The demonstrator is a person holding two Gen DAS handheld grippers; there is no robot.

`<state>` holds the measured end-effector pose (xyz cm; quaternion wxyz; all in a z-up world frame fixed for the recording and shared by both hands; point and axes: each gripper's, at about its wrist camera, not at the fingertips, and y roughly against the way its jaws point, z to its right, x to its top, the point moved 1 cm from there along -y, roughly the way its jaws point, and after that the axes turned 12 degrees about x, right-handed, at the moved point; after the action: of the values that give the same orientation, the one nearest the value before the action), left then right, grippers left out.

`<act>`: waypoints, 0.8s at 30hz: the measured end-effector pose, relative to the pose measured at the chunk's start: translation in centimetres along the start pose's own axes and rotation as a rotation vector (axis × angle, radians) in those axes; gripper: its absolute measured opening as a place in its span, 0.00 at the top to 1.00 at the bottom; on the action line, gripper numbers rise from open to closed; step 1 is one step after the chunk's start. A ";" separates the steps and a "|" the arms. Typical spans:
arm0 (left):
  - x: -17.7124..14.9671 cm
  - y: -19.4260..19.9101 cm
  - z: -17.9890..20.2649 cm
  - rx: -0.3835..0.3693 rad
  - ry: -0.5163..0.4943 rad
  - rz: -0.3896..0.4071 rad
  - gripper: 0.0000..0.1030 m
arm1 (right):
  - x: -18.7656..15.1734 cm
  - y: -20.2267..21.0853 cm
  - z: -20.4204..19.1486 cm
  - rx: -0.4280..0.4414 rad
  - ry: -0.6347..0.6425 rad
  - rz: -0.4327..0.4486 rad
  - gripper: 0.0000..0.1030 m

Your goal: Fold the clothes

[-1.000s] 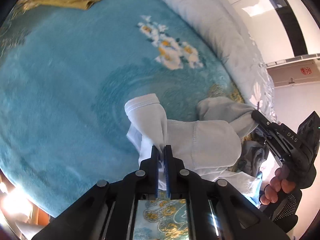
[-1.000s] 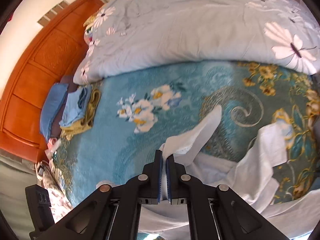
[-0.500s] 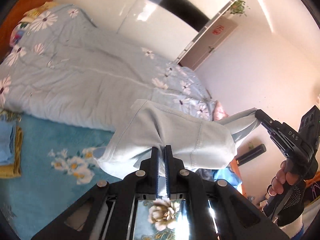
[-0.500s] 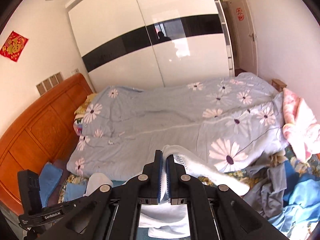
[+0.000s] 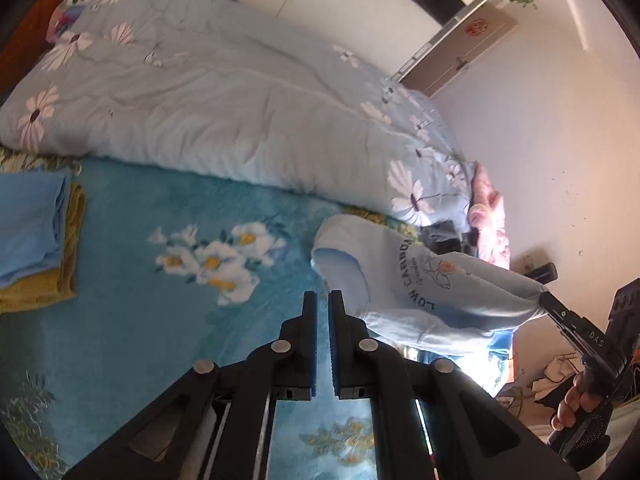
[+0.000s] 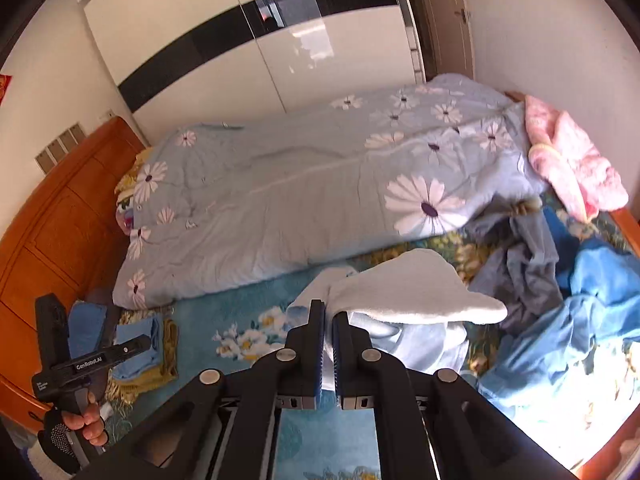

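A bed (image 6: 80, 216) under a teal floral blanket (image 5: 132, 280) bears a daisy quilt (image 5: 224, 120), folded stack (image 5: 36, 236) and loose clothes (image 6: 576, 320)

left tongs (image 5: 323, 300) closed, right tongs (image 6: 328, 312) clamped

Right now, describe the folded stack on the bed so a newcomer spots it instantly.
Start at the orange wooden headboard, then drop to the teal floral blanket beside it. The folded stack lies there: flat blue cloth on mustard-yellow cloth. Unlike the loose blue clothes pile at the far end, it is neat and squared.
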<state>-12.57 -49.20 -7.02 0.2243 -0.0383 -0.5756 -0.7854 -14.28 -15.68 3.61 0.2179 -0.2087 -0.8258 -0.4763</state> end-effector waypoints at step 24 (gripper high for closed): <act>-12.6 -20.3 10.7 -0.033 0.010 -0.397 0.69 | -12.1 -3.5 18.1 -0.233 -0.222 -0.255 0.85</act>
<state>-11.49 -30.63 -25.48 0.0671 0.0760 -0.5579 -0.8237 -9.27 -3.04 -13.80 0.0379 -0.1775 -0.8037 -0.5666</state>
